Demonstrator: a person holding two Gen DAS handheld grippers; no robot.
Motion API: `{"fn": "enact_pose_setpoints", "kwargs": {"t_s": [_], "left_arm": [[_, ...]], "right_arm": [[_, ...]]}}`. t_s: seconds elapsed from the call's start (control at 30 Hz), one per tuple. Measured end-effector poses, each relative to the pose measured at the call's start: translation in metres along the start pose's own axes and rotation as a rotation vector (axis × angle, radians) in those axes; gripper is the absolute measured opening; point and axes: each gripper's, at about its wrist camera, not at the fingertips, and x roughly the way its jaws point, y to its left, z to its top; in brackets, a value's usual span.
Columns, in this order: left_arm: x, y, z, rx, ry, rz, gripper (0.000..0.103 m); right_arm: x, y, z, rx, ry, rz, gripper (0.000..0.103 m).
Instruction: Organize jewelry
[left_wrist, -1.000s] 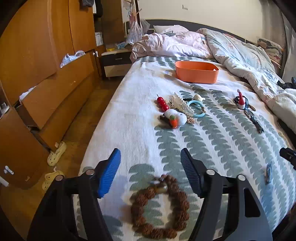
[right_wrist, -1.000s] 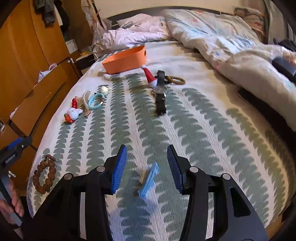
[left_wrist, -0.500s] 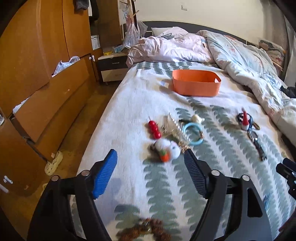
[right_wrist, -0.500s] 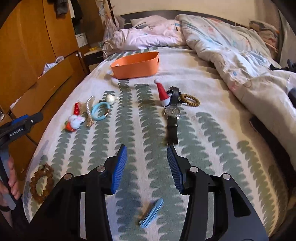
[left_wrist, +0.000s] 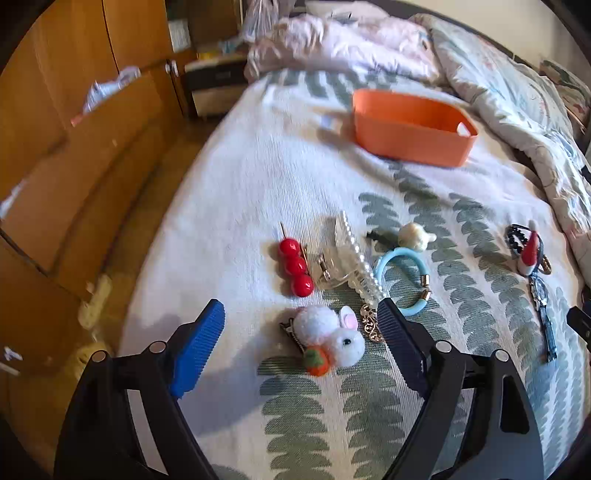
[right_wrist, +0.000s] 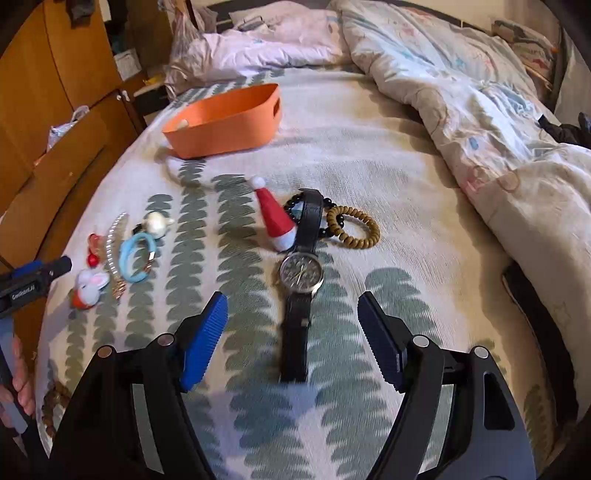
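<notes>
Bedroom clutter frames everything: wooden wardrobe doors on one side, a rumpled duvet (right_wrist: 480, 122) on the other, and between them the bedspread (left_wrist: 229, 206) with its green leaf print, soft and yielding under anything I press on. At its far end sits the orange bin (left_wrist: 410, 129), where I judge the pieces belong.

My left gripper (left_wrist: 301, 345) has nothing between its pads, its jaws opening around the bunny hair clip (left_wrist: 327, 339), which lies unpinched on the cloth. It looks feather-light and fluffy; I'd pinch the pompom body, not the thin metal clip. Just beyond lie the red bead pin (left_wrist: 295, 267), a clear pearl claw clip (left_wrist: 351, 258) that looks brittle, and a blue bangle (left_wrist: 400, 280).

My right gripper (right_wrist: 291, 330) is also opening, empty, with the wristwatch (right_wrist: 301, 275) lying lengthwise between its pads. Its case is heavy and smooth and the strap floppy, so I'd grip across the case. Beside it sit a Santa hat clip (right_wrist: 277, 218) and a wooden bead bracelet (right_wrist: 354, 227).
</notes>
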Motion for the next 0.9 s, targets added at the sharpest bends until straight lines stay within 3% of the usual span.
{"fn": "enact_pose_setpoints", "kwargs": {"t_s": [0.3,0.43,0.53,0.9], "left_arm": [[0.026,-0.006,0.004,0.026,0.072,0.016,0.084],[0.041,-0.003,-0.002,0.022,0.120,0.051,0.084],[0.047,-0.001,-0.008,0.015,0.147,0.034,0.084],[0.047,-0.016,-0.015,0.061,0.156,0.002,0.084]], "right_arm": [[0.041,-0.002,-0.002,0.002,0.094,-0.019,0.075],[0.050,-0.002,-0.002,-0.012,0.097,-0.053,0.075],[0.054,-0.002,0.000,-0.011,0.097,-0.055,0.075],[0.069,0.006,0.005,-0.036,0.088,-0.090,0.075]]}}
